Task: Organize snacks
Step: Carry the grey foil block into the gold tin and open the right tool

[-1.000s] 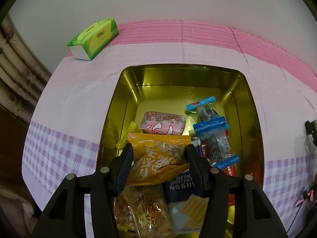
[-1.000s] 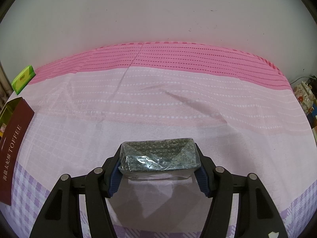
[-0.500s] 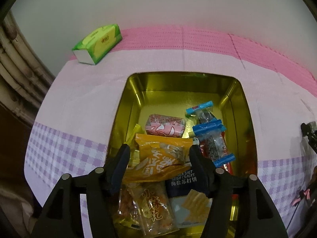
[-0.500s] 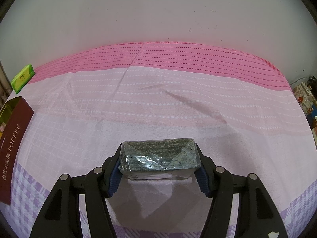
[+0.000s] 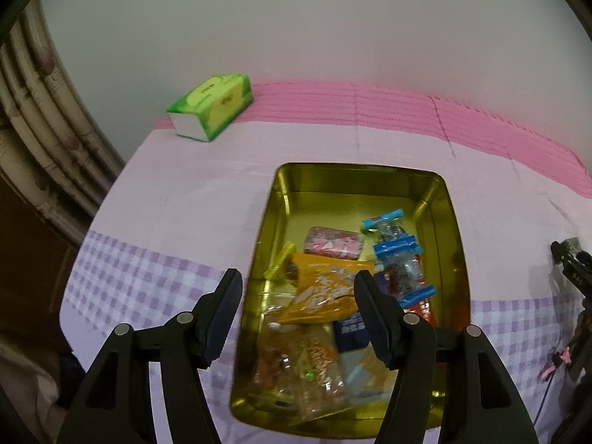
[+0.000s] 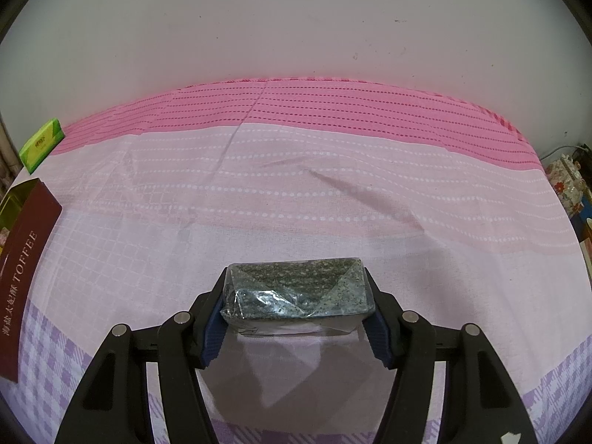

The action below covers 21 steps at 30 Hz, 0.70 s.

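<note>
**Left tongs open above the snack tin, right tongs clamped on a dark green packet**

The left tongs [image 5: 298,305] hang above a gold rectangular tin [image 5: 457,244] that sits on a tabletop [image 5: 192,199] covered in a pink and lilac checked cloth. Their jaws have just been opening and now stand apart with nothing held between them. Seen through the gap, an orange snack bag [image 5: 323,290] lies loose in the tin on top of other packets. Around it are a pink wrapped sweet [image 5: 333,245], clear packets with blue sealed ends [image 5: 397,259], a dark blue cracker pack [image 5: 349,331] and a clear bag of fried snacks [image 5: 307,370] nearest the camera. The far half of the tin is bare metal. A green tissue pack [image 5: 211,105] rests at the far left of the tabletop, well apart from the tin.

The right tongs [image 6: 298,305] grip a dark green speckled packet [image 6: 298,294] in clear wrap, pads pressed on both of its short ends, held above the cloth. At the left edge of the right wrist view the tin's maroon outer side reads "TOFFEE".
</note>
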Each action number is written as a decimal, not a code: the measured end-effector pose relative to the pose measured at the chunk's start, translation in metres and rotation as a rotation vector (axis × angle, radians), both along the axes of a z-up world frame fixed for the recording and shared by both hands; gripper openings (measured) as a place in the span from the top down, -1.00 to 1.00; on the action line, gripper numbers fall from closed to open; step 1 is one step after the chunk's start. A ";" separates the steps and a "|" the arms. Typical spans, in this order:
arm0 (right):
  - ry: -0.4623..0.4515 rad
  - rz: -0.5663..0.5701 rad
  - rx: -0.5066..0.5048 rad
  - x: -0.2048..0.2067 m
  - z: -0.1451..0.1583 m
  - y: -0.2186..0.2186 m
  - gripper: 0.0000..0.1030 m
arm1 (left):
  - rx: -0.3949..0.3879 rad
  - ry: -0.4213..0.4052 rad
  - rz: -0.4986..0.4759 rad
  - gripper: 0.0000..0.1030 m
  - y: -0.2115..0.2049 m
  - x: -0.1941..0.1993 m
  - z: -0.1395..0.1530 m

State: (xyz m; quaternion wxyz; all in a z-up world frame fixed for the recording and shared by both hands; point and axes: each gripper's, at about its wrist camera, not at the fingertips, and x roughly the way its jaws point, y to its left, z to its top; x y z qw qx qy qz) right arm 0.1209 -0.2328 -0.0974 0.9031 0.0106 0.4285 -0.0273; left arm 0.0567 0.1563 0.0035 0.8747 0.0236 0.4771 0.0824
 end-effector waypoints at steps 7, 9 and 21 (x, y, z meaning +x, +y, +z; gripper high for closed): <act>0.001 -0.029 -0.003 -0.002 0.002 0.002 -0.13 | 0.021 -0.018 0.044 -0.24 0.018 -0.015 0.002; 0.009 -0.039 0.000 -0.003 0.002 0.003 -0.13 | 0.014 -0.018 0.057 -0.24 0.024 -0.019 0.001; 0.019 0.048 0.023 -0.014 0.023 0.039 -0.12 | 0.018 -0.010 0.114 -0.24 0.040 -0.035 -0.012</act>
